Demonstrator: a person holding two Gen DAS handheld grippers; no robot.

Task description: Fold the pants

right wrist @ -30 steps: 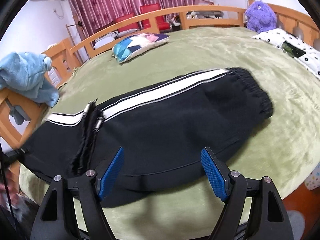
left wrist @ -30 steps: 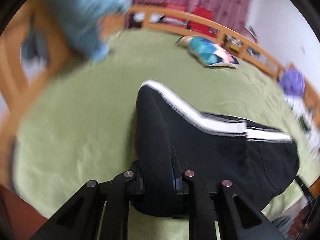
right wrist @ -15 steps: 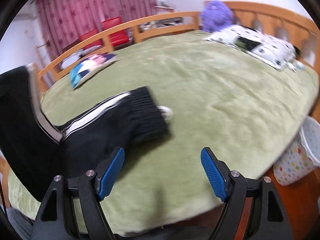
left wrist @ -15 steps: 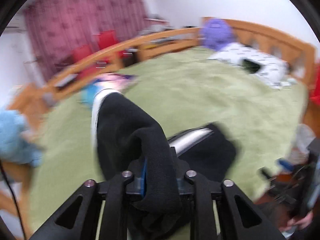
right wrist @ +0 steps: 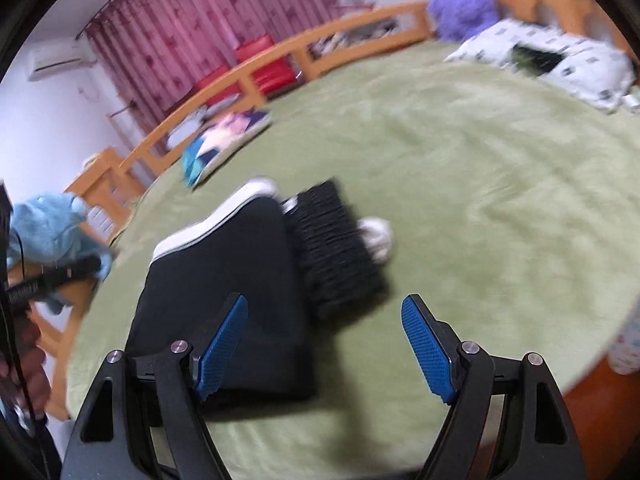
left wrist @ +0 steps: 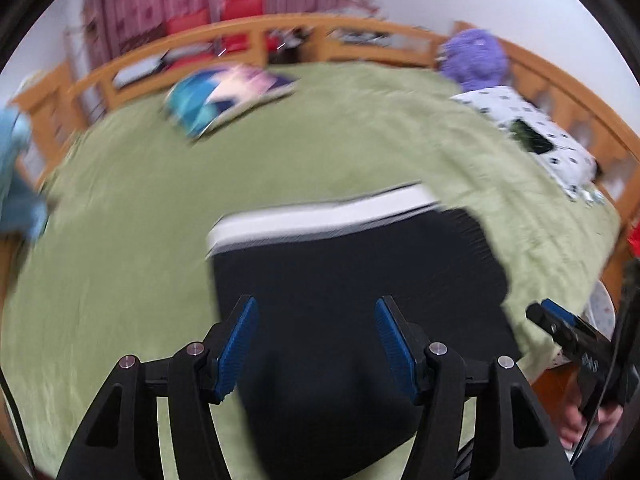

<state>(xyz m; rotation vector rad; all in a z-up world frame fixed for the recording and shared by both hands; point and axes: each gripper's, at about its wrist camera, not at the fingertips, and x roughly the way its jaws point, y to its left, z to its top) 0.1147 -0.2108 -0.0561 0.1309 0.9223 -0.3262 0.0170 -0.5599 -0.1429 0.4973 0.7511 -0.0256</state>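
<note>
The black pants [right wrist: 224, 280] with a white side stripe lie folded double on the green bedspread [right wrist: 500, 184]. Left gripper [left wrist: 316, 344] and right gripper [right wrist: 324, 344] both stand wide open above the fabric, gripping nothing. No legible writing shows; both views are blurred.

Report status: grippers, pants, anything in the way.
Left gripper open, empty. Right gripper open, empty. Black pants folded over on green bedspread, ribbed waistband showing. Nothing in the way.

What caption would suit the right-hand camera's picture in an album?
Open right gripper above folded black pants with a white stripe, on a green bed cover.
</note>
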